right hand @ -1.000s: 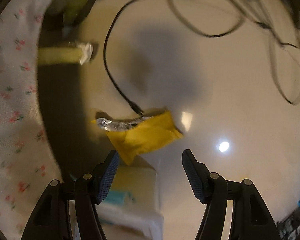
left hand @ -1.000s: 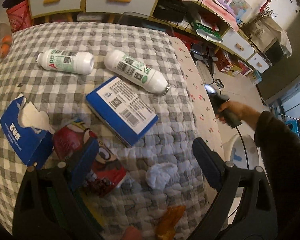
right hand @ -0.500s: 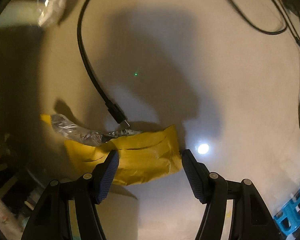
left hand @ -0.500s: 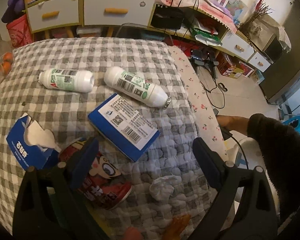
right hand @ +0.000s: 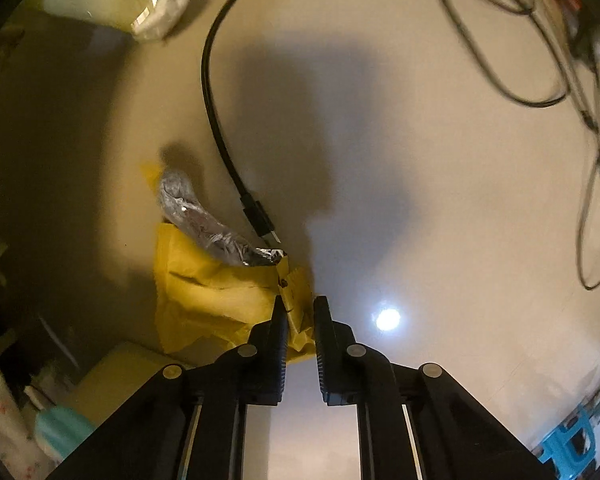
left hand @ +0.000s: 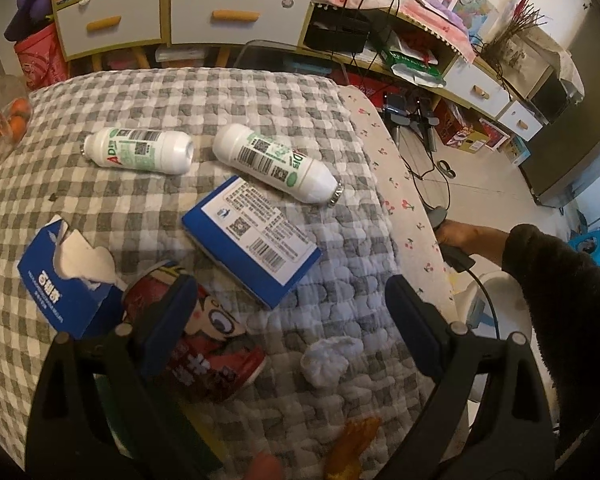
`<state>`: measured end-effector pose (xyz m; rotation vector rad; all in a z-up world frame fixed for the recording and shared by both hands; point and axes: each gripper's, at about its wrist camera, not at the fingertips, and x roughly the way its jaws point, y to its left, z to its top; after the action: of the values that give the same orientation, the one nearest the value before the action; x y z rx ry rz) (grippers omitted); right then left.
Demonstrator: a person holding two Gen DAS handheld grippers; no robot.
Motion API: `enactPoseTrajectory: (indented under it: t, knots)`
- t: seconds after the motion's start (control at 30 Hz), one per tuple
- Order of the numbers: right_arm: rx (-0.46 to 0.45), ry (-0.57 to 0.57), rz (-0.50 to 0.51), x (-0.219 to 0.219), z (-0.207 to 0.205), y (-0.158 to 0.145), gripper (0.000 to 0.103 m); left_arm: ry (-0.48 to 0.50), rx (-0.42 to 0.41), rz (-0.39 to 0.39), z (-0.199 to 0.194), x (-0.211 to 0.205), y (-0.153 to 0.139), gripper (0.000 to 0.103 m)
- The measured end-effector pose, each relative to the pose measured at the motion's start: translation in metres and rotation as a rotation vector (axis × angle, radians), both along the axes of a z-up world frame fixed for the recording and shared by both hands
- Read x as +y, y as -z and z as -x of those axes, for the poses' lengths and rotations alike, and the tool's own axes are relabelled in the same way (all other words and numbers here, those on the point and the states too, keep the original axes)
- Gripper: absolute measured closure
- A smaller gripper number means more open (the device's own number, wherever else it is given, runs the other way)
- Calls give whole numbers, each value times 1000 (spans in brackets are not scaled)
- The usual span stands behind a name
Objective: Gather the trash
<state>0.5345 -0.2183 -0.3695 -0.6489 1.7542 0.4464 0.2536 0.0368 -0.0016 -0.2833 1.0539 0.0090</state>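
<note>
My right gripper is down at the floor, shut on the corner of a yellow snack wrapper with a silver foil inside. My left gripper is open and empty above the checked table. Under it lie a red crushed cup, a white tissue ball, a blue flat box, a torn blue carton, two white bottles and an orange wrapper at the near edge.
A black cable with a plug lies on the floor next to the yellow wrapper; more cables at the right. A plastic-wrapped piece lies at the top left. Cabinets with drawers stand behind the table. A white bin stands beside the table.
My right gripper has gone down to the yellow wrapper and closed on its corner. My left gripper has risen a little above the table and stays open.
</note>
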Motion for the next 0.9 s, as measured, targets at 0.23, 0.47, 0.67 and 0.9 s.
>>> enactPoseTrajectory:
  t: [0.23,0.47,0.67,0.9]
  knots:
    - [-151,37,-18,-14,16,-96,91,8,7,17,24,-4,-11,8]
    - [-332,123,-98,-37,53,-243,91,20,-52,20,54,-6,-37,8]
    - [-414,158,-159,-34,116,-358,91,17,-38,1,73,-4,-44,8]
    - [-440,218,-124,-37,204,-404,91,48,-46,-40,101,-8,-48,8]
